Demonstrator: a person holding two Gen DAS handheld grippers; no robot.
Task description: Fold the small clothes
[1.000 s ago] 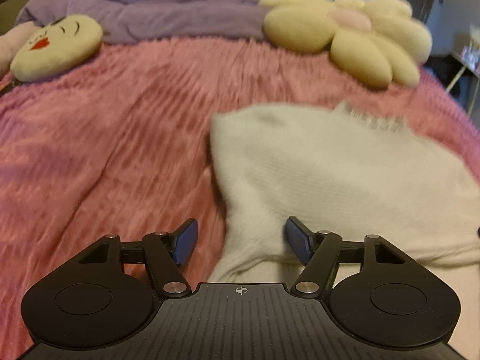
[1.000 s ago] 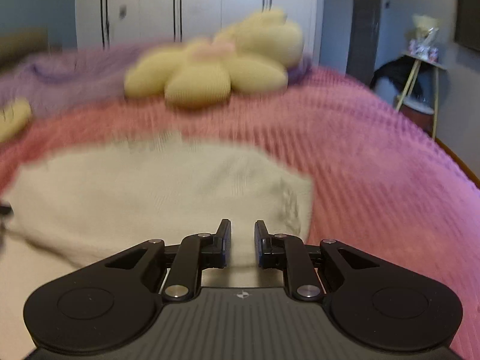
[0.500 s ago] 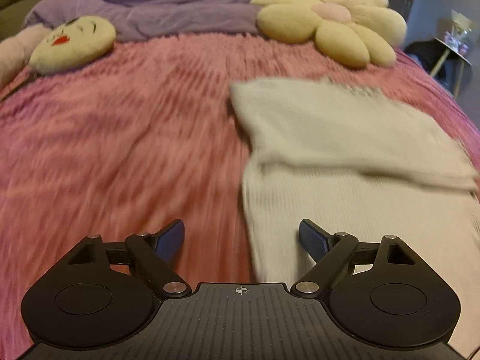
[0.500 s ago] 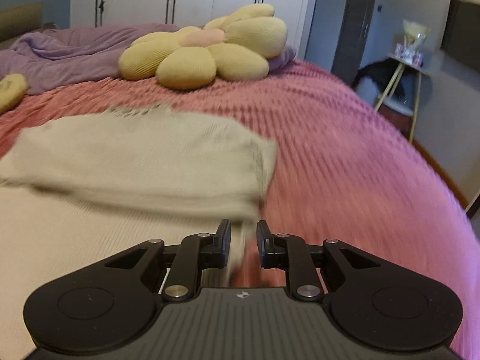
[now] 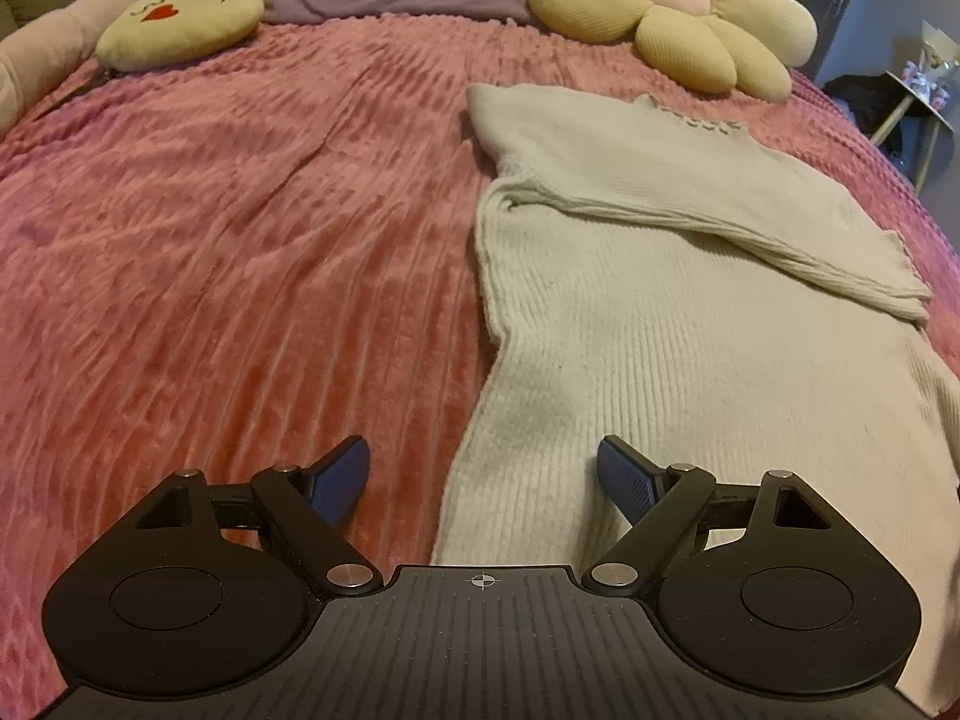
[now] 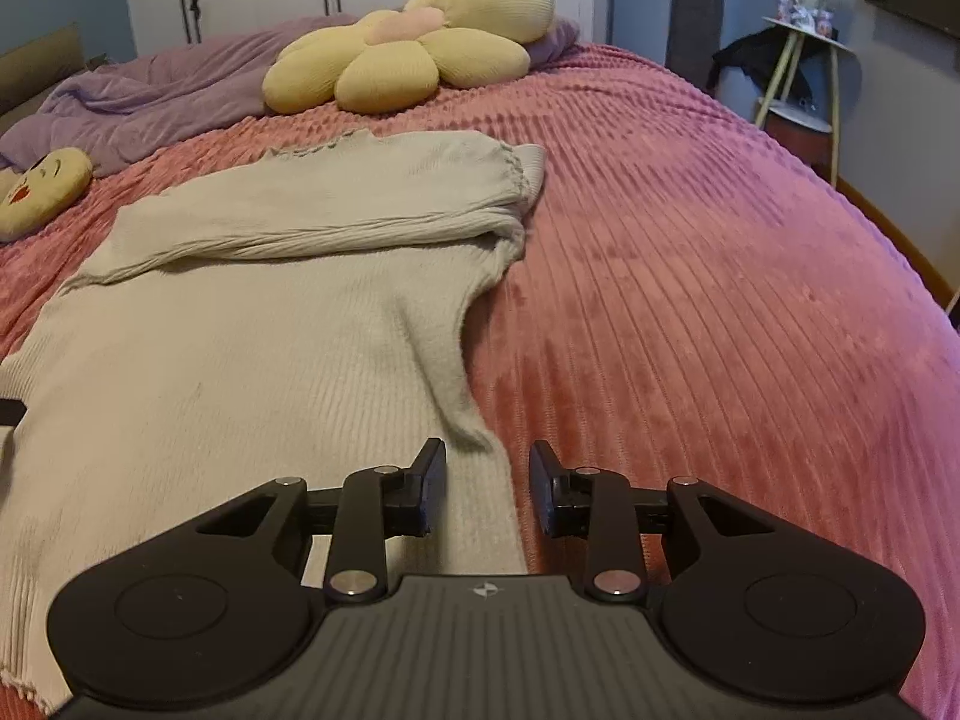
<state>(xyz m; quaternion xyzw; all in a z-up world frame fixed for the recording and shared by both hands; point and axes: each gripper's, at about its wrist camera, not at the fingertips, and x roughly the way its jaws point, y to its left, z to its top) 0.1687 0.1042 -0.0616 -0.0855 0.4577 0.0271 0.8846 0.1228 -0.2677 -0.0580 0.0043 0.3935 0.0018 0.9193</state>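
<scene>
Left wrist view: your left gripper (image 5: 480, 474) hovers with jaws spread wide and empty, straddling the near side edge of the cream knit sweater (image 5: 660, 348). On the right wrist view, your right gripper (image 6: 487, 495) has its jaws opening, the opposite edge lying loose between them, ungripped. Beyond, the sweater lies flat on the pink bedspread (image 5: 240, 240), its sleeves already folded across the chest. Expect light, soft, stretchy ribbing that sags and drags on plush fabric; pinch both layers at the hem corners. Farther back sits a flower cushion (image 6: 414, 54).
</scene>
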